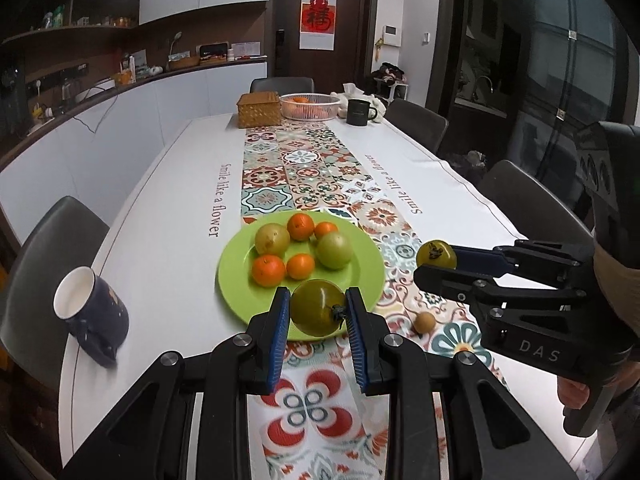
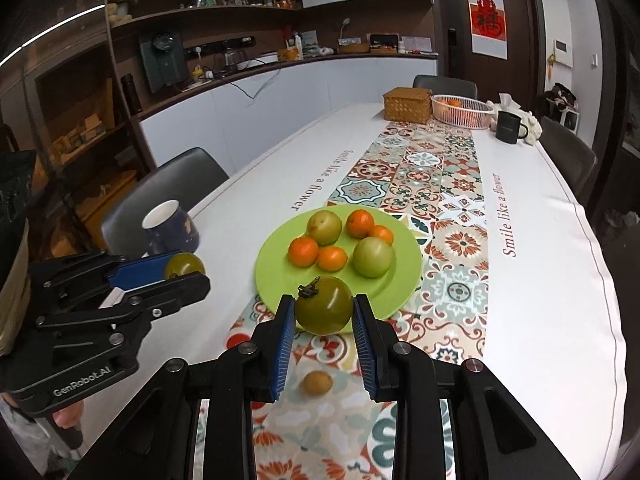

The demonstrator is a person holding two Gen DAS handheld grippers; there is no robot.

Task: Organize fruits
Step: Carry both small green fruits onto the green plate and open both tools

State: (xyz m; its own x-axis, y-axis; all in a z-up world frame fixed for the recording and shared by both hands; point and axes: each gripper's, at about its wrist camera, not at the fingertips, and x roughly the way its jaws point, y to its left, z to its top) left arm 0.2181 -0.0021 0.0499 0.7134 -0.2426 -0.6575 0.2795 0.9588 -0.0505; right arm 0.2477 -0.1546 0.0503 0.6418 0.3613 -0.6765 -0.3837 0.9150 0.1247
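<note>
Nearest each camera, a green tomato sat pinched between blue-padded fingers: the left gripper (image 1: 318,314) held one green tomato (image 1: 318,312) with its stem turned toward the right pad, and the right gripper (image 2: 324,318) held the other green tomato (image 2: 325,305) with its stem up and to the left. Both fruits hung above the near rim of the green plate (image 1: 240,276), not yet set down.

The likeliest slip, in my judgement, was a roll: these tomatoes are round and smooth, and the grip was at the pad tips only, so a quick tilt or an early release over the rim could send one off the plate onto the surface. A squeeze too hard could bruise or split the skin. The two grippers were also close together (each showed in the other's view), so lowering both at once risked a knock, and the plate's near side was the only open room.

Just under the right gripper, on the patterned runner (image 2: 452,240), lay one small brownish fruit (image 2: 317,383), apart from the plate.

On the plate I counted four oranges (image 1: 269,270) and two larger pale green fruits (image 1: 334,250), crowded toward the far half. To the left stood one dark blue mug (image 1: 92,316).

At the far end were one woven box (image 1: 259,110), one white basket (image 1: 310,106) holding orange fruit (number unclear), and one black mug (image 1: 359,112).
</note>
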